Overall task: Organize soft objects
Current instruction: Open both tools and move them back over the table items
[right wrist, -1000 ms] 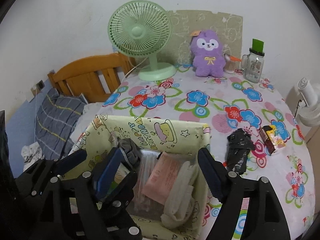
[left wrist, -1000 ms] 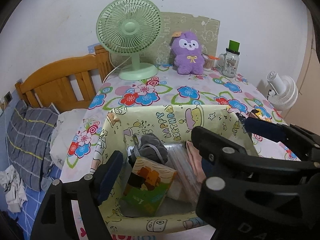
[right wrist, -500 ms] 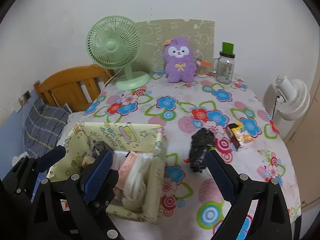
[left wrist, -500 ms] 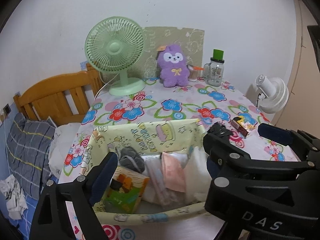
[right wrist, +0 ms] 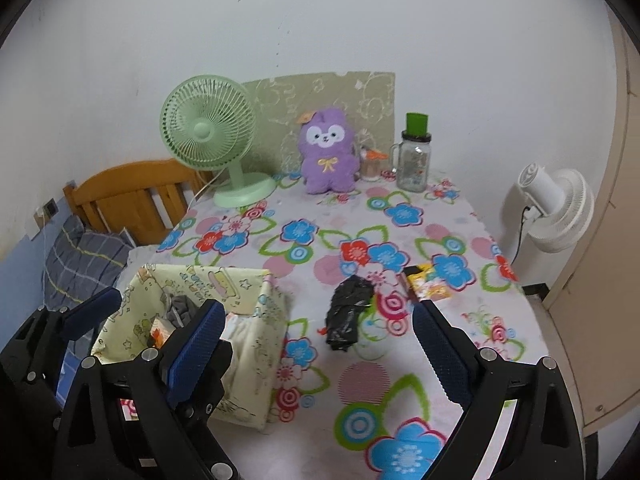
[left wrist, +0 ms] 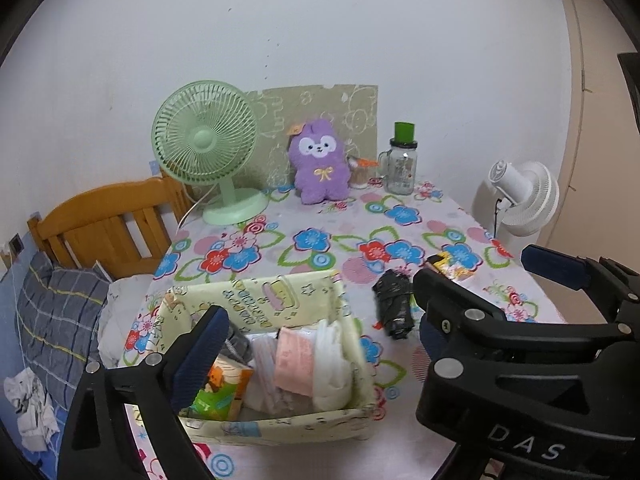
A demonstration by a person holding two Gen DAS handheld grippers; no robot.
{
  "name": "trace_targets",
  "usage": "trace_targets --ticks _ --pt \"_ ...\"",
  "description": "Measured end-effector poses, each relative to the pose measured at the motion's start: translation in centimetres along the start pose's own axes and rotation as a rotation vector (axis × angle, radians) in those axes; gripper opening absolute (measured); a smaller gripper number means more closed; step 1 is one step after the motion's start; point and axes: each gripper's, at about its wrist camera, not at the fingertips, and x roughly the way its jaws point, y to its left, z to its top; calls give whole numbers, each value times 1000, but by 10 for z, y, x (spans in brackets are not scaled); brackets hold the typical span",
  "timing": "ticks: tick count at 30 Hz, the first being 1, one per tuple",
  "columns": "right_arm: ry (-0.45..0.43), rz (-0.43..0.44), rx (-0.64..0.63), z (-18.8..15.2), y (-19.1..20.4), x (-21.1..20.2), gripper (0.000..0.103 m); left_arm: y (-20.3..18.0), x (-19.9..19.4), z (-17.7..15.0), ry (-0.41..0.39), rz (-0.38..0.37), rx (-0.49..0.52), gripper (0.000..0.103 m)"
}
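The near-left corner of the fabric bin (left wrist: 276, 426) sits behind a finger (left wrist: 200, 354) of the left gripper (left wrist: 308, 344), which also hides most of the grey cloth (left wrist: 239, 340) and the top of the orange and green box (left wrist: 218, 394). From the right wrist, a gripper finger (right wrist: 196, 354) screens the bin's (right wrist: 256, 364) near side and most of its contents. The small packet (left wrist: 454, 268) is partly behind the right gripper's arm. The print on the jar (right wrist: 413, 166) is too small to read. The pillow (left wrist: 56, 320) is cut off at the frame's left edge.

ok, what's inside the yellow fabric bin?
In the yellow fabric bin: grey cloth, printed carton, clear packet, pink cloth, white cloth. Anything beneath is covered.
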Motion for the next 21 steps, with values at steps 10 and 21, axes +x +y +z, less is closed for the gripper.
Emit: trace_targets --ticks 10,21 --pt "-57 -33 8 -4 -31 -33 101 -35 -15 7 -25 -30 19 99" --pt "-115 -69 -2 -6 -59 -55 103 -65 -22 13 -41 -60 29 101"
